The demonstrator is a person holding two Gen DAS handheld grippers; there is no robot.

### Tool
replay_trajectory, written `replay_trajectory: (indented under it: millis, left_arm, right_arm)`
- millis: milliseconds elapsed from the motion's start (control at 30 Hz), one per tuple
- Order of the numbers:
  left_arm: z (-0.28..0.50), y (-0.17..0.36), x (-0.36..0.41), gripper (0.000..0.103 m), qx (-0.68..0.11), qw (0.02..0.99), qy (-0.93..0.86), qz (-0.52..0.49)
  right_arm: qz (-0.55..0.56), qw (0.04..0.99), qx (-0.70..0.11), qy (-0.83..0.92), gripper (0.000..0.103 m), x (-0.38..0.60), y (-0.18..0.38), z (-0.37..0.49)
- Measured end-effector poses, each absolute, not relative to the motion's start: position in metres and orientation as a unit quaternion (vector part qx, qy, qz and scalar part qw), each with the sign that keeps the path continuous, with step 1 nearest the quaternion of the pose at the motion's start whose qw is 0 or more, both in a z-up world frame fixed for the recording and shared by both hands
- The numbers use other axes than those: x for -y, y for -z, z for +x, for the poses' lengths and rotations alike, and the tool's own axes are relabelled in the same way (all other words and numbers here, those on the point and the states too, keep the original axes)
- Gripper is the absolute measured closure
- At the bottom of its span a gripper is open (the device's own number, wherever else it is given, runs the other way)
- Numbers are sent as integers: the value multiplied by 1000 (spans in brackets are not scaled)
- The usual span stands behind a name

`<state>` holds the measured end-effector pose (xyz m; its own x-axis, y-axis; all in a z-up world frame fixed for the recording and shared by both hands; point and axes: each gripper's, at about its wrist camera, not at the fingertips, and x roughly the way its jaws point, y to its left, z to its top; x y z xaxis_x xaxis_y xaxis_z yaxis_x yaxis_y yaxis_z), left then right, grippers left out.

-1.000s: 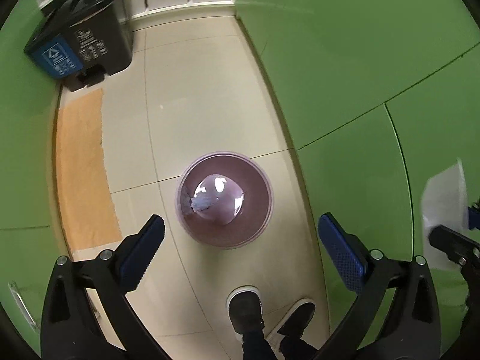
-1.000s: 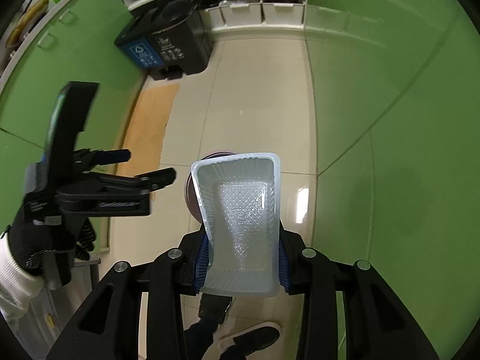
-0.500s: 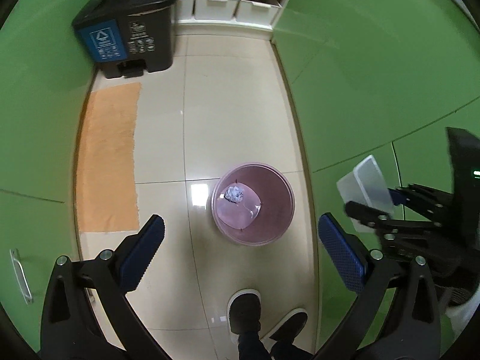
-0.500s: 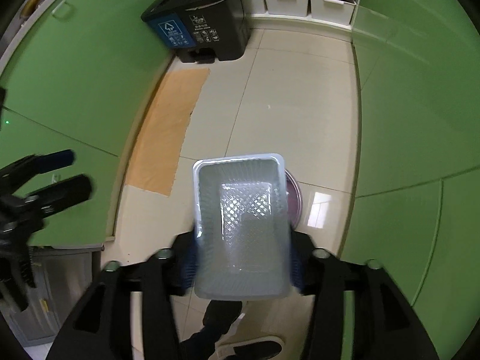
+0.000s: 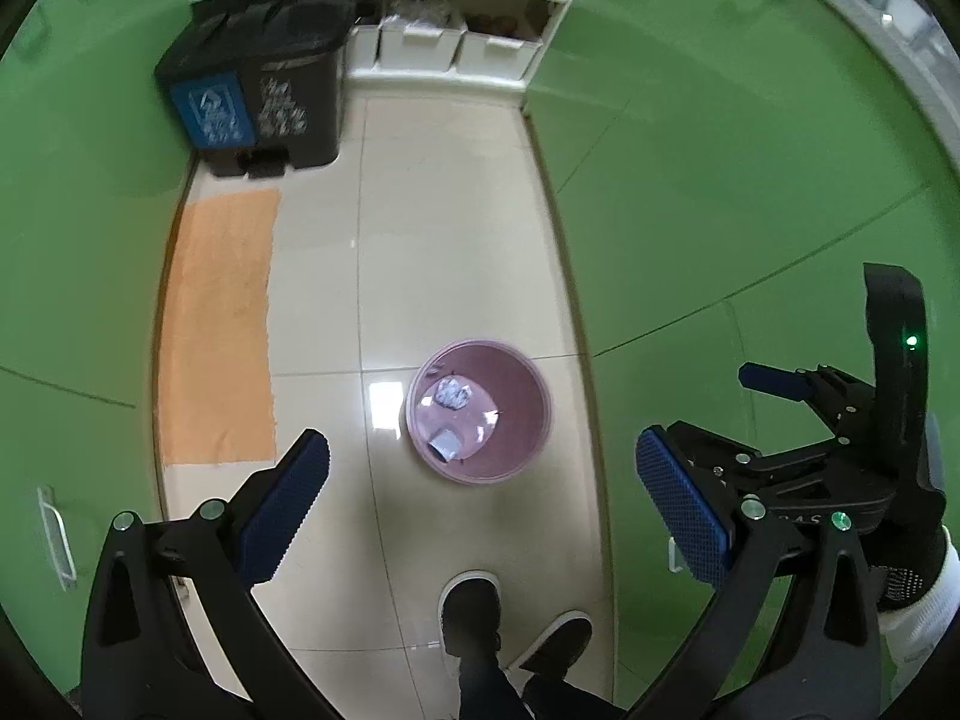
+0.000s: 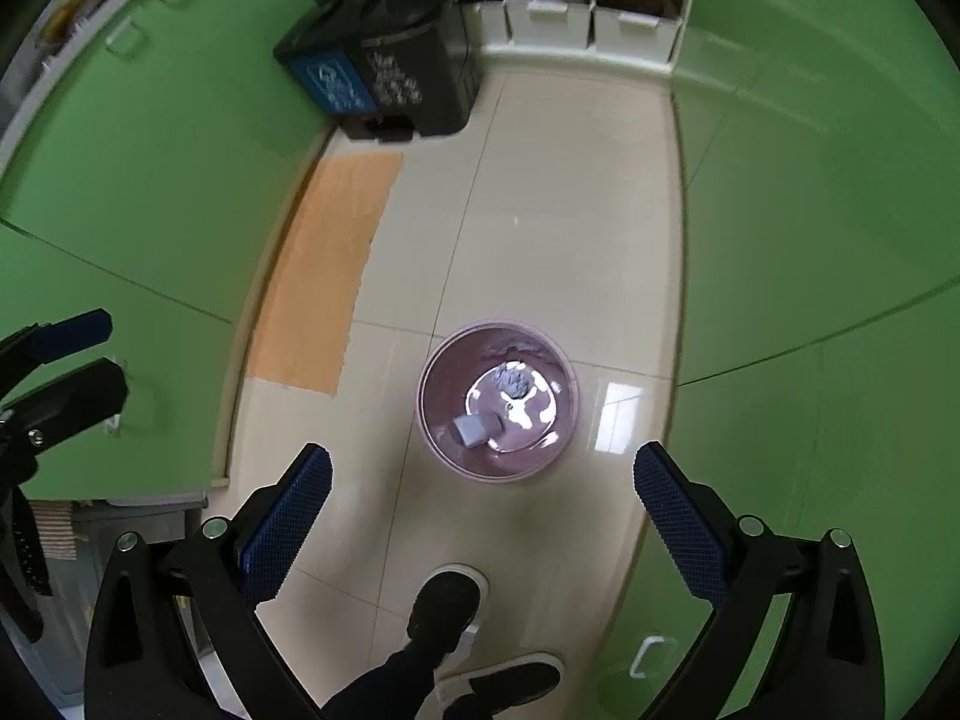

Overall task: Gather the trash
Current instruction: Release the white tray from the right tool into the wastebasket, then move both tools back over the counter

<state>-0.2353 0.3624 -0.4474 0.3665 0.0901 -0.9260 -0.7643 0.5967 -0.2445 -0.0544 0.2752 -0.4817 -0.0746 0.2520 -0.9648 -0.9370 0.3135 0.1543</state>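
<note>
A pink waste bin (image 5: 543, 414) stands on the tiled floor below both grippers. Inside it lie a crumpled paper ball (image 5: 451, 391) and a clear plastic tray (image 5: 444, 443). My left gripper (image 5: 480, 456) hangs high over the bin, open and empty. The right gripper (image 6: 481, 462) points down over the bin (image 6: 438, 396); its jaws are opening wide with nothing between them. In the right wrist view the tray (image 6: 474, 429) rests against the bin's near wall beside the paper ball (image 6: 513, 383). Each gripper shows in the other's view: right (image 5: 714, 399), left (image 6: 114, 354).
Green cabinet fronts line both sides of the narrow floor. A black pedal bin with a blue label (image 5: 258, 102) stands at the far end beside white storage boxes (image 5: 420, 45). An orange mat (image 5: 219, 324) lies along the left. The person's shoes (image 5: 471, 606) are just behind the pink bin.
The right gripper's jaws spread and the clear tray dropped out of them into the pink bin. The left gripper rose, so the bin looks smaller and farther.
</note>
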Motion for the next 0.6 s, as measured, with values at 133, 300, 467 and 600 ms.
replay_trajectory:
  millis: [133,300,467,600]
  left_arm:
    - [-228,378,-344,3,-474,771,-276,-325]
    - [-211,281,-313,3,-460,799,-258,-290]
    - [-185,189,-276,3,-440,832,-223,-252]
    - [-160,132,-242,3,-421,862,-185,-213]
  right_arm:
    - [-289,630,-525,-494,6,-250,400,-51]
    - [-239,674,-495,-493,6,-202,277,-46]
    - [-194,725,-456,-479,6,-140,171,-34]
    - [-163,773,-422,-445,6,-81,109,-21]
